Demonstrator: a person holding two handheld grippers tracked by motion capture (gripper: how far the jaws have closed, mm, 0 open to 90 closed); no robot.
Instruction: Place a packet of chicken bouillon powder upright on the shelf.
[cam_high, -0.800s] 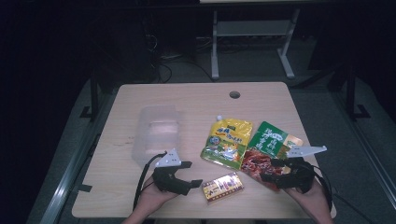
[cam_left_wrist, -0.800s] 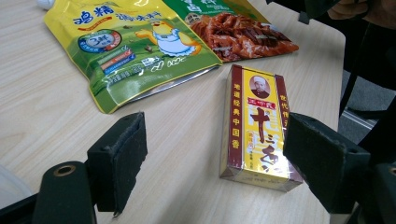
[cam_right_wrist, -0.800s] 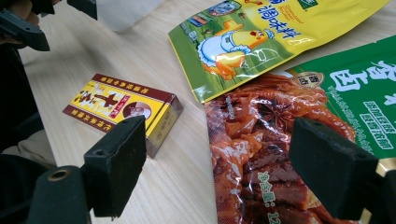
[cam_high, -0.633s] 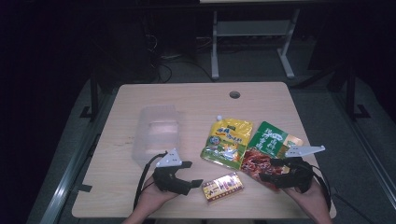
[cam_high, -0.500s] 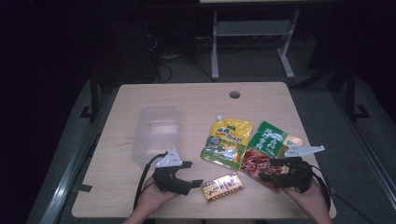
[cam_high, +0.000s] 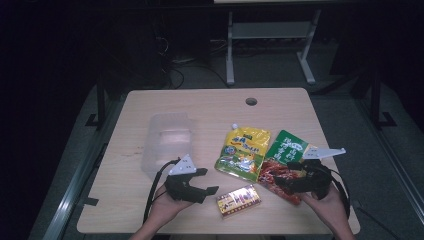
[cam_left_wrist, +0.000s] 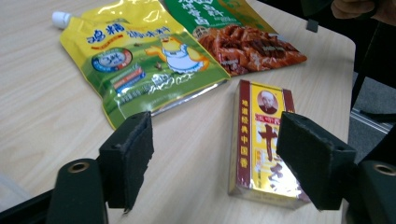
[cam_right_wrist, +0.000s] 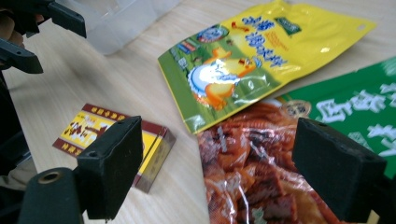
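Left tongs (cam_left_wrist: 215, 158) agape, box's (cam_left_wrist: 261, 140) portrait visible close-up

You have a pale wood-grain table (cam_high: 210, 107) across the middle of the high view, with a clear, frosted plastic box (cam_high: 167, 142) at its left. Centre frame lies a yellow pouch (cam_high: 242, 152) fading to green, white-capped, printed with a cartoon chick. To its right, a green packet (cam_high: 280, 160) turns red-brown at its lower end. Bottom centre sits a small yellow box (cam_high: 238, 200) with dark red borders. Your grippers are black, each topped by a grey plate.
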